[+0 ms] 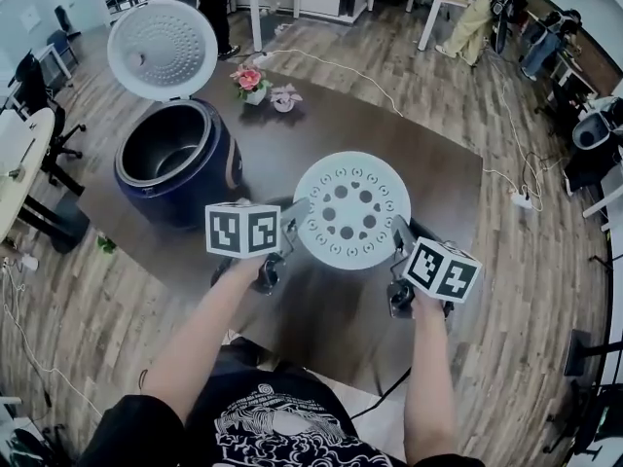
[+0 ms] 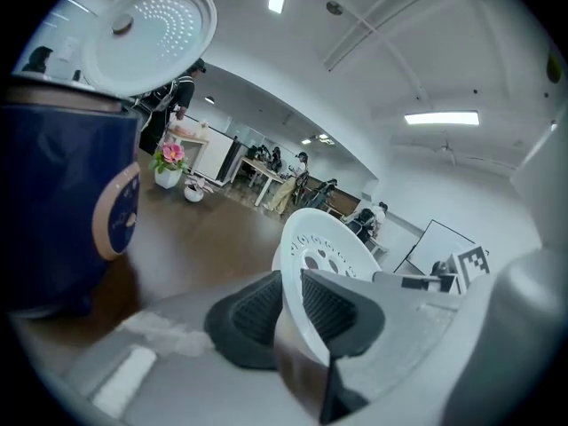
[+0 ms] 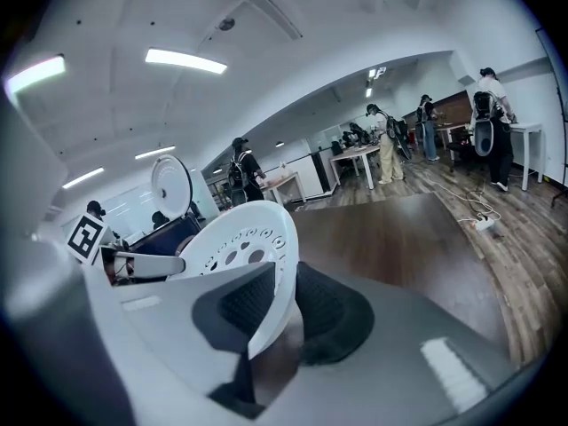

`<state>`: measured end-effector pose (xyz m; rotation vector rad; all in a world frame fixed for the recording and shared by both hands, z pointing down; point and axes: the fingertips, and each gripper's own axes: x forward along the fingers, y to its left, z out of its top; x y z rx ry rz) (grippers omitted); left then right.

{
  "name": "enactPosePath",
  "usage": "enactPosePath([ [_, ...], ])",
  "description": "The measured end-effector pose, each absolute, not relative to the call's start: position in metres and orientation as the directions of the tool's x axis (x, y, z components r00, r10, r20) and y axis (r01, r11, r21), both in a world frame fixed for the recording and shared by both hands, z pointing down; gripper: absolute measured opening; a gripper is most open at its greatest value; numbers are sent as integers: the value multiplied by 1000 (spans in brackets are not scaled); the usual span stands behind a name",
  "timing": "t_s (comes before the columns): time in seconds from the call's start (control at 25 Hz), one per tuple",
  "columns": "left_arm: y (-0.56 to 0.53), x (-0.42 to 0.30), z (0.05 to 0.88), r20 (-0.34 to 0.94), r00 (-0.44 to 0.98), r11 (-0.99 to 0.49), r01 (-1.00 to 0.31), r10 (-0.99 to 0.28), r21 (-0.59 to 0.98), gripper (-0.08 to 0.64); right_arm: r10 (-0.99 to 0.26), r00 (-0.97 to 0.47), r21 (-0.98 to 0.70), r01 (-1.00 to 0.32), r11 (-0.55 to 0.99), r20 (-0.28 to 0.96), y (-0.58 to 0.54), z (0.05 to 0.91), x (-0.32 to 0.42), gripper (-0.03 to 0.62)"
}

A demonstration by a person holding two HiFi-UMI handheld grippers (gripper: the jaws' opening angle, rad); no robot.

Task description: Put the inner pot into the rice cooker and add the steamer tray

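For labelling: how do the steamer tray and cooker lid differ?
The white round plastic steamer tray is pinched at opposite edges by the left gripper and right gripper; the white round lid stands open on the dark blue rice cooker. Tray holes are large, lid holes tiny. Both: white discs.

The steamer tray (image 1: pixel 351 210) hangs over the worktop (image 1: pixel 438 168) between the two tools. The left tool (image 1: pixel 295 224) has the tray's left rim clamped between its jaws, and the right tool (image 1: pixel 399 234) has the right rim. Ahead and left of the left tool, the rice cooker (image 1: pixel 200 178) stands on the worktop with the inner pot (image 1: pixel 165 144) in it and its lid (image 1: pixel 163 49) raised behind. Two flower pots (image 1: pixel 251 81) stand farther ahead, right of the lid.
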<state>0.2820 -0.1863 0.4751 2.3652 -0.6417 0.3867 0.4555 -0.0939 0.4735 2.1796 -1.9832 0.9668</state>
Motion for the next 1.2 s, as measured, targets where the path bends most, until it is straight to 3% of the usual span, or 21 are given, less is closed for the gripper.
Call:
enactPosePath([
  [0.96,-258,128,375,286,708,-569,-695,-645,439,78,-906,-301,-385,-906,174,298,-216,373,319,69],
  [1.2,-293,64,354,265,677,-535,-717,-686,447,75,-893,-352,-393,-891,228,280,-255,351,255,69],
])
